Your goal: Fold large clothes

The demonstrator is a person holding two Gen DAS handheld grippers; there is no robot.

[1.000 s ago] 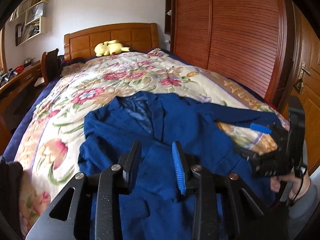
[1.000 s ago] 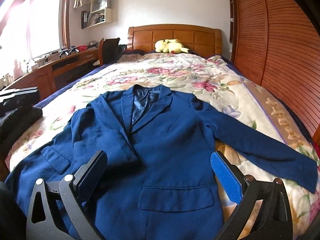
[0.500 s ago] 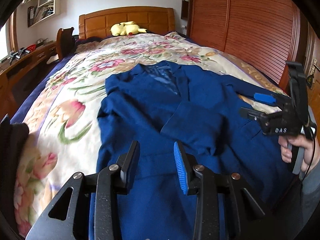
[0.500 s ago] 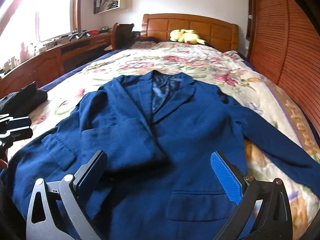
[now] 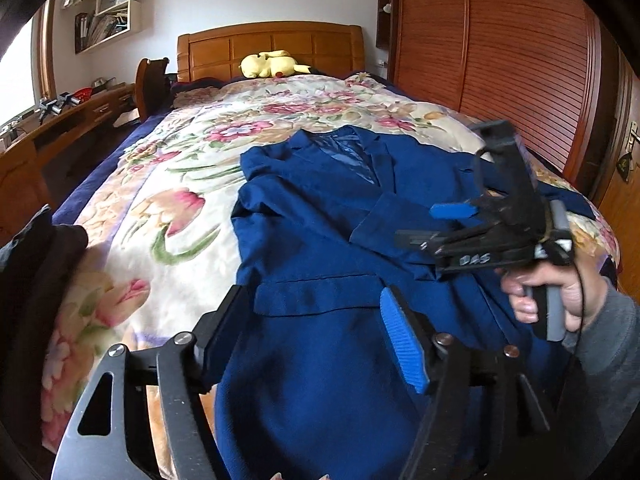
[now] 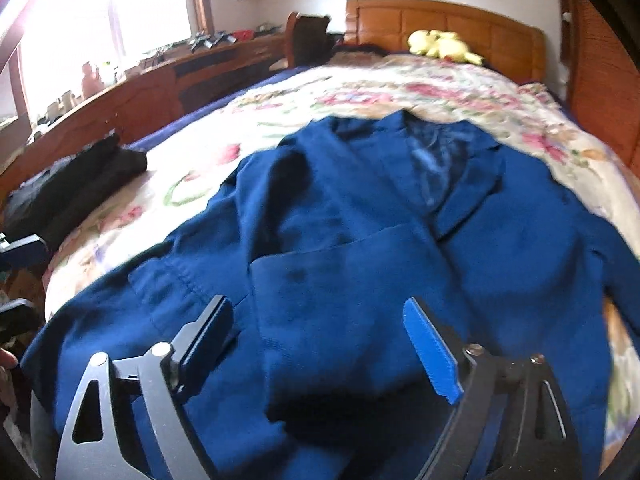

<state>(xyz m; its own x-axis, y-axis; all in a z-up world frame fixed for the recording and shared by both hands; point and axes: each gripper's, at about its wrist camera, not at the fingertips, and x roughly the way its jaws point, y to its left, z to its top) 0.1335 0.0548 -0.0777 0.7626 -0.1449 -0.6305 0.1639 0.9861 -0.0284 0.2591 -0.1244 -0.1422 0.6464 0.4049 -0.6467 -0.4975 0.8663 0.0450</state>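
Left wrist view: my left gripper [image 5: 314, 334] hangs with its jaws spread apart and nothing between them, above the lower front of the blue jacket [image 5: 344, 232]. The jacket lies face up on the floral bedspread [image 5: 168, 208], collar toward the wooden headboard [image 5: 272, 46], one sleeve folded across its chest. My right gripper [image 5: 434, 224] sits over the jacket's far side, jaws parted and empty, gripped by my right hand [image 5: 548, 296]. A yellow plush toy [image 5: 272, 66] rests by the headboard. Dark clothing [image 6: 76, 184] lies at the bed's left edge.
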